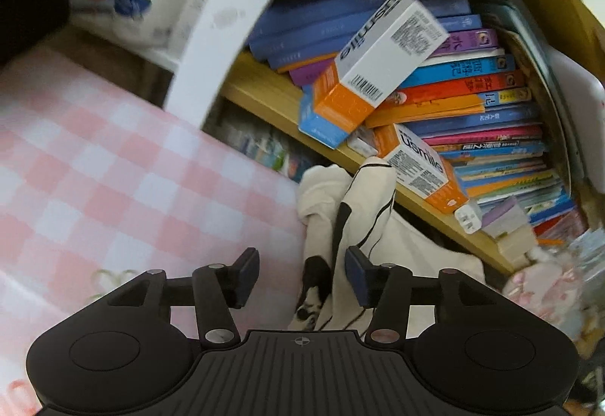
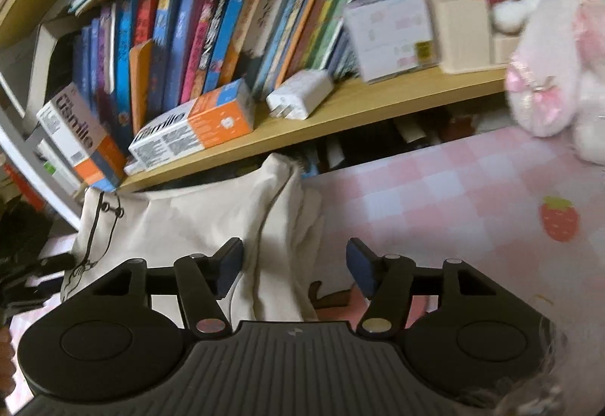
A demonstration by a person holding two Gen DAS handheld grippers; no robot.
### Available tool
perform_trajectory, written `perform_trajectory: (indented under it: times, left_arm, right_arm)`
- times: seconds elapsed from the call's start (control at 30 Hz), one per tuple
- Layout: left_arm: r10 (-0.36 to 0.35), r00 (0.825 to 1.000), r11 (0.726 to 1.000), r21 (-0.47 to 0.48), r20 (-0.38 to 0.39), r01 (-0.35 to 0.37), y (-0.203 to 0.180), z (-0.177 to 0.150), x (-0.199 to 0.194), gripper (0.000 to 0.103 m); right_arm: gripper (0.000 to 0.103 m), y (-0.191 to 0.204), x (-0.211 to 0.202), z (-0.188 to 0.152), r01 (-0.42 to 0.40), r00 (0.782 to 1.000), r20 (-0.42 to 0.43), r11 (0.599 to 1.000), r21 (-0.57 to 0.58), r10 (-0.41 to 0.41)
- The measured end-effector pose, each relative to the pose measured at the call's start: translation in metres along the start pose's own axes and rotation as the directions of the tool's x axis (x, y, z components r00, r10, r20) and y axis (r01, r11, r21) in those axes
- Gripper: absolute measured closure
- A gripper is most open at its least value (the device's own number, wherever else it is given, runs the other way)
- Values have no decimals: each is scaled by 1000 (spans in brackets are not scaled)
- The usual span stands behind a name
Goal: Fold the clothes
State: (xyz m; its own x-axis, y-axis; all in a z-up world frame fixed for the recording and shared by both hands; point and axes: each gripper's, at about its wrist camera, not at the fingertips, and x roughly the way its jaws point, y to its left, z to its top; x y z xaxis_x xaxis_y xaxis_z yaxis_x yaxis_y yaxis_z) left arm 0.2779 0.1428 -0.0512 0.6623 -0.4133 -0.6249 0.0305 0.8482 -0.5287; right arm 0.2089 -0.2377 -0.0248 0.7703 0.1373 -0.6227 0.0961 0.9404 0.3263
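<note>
The cream garment [image 2: 211, 227] lies bunched on the pink checked cloth [image 2: 435, 196], against the bookshelf [image 2: 378, 102]. Both the left gripper [image 1: 302, 276] and right gripper [image 2: 295, 268] gape, holding nothing — between grasps, seemingly. Whichever stage this is, the next grasp needs a clear edge.

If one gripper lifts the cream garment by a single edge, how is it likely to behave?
The cream garment lies crumpled in soft folds on the pink checked cloth, so it would probably hang limp and unfold rather than hold shape. It looks thin, so likely light. Its black drawstring dangles loose and may swing or snag. Both the left gripper and the right gripper are open.
</note>
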Motion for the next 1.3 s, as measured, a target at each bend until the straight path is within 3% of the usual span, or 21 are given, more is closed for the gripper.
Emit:
perform_trajectory:
  times: [0.17, 0.23, 0.47, 0.8, 1.3]
  left_arm:
    - [55, 998, 997, 55, 32, -56, -11, -20, -30, 50]
    - [75, 996, 995, 70, 40, -77, -14, -30, -41, 37]
    - [148, 986, 976, 152, 74, -157, -27, -64, -68, 22]
    - [197, 971, 896, 378, 133, -233, -58, -107, -96, 9]
    - [190, 976, 874, 433, 109, -219, -77, -132, -105, 3]
  right_arm:
    - [36, 10, -26, -8, 55, 998, 34, 998, -15, -54]
    - [34, 15, -36, -11, 77, 996, 47, 997, -21, -76]
    - [22, 40, -67, -44, 138, 990, 54, 984, -111, -133]
    - [11, 64, -97, -89, 180, 983, 44, 974, -136, -176]
    - [0, 74, -125, -114, 249, 968, 64, 957, -148, -242]
